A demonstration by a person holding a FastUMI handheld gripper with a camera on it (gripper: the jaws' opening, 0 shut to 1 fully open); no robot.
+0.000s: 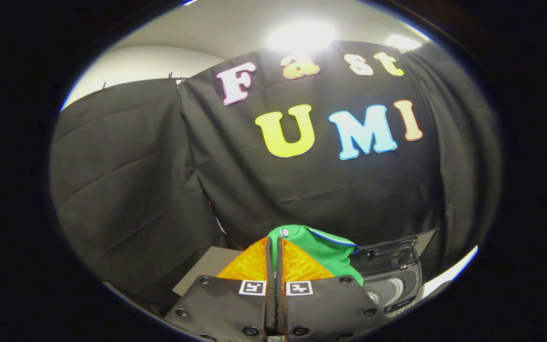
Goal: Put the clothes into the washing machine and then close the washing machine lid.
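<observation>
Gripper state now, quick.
Gripper: closed on the green garment, which hangs lifted beside the washing machine, its lid up.

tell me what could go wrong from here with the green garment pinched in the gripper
1. The gripper is shut on the green garment by a thin fold only; most of the cloth hangs off to one side, so it may slip free.
2. The open washing machine sits off to the side, below the fingers; a release here would likely miss the drum.
</observation>
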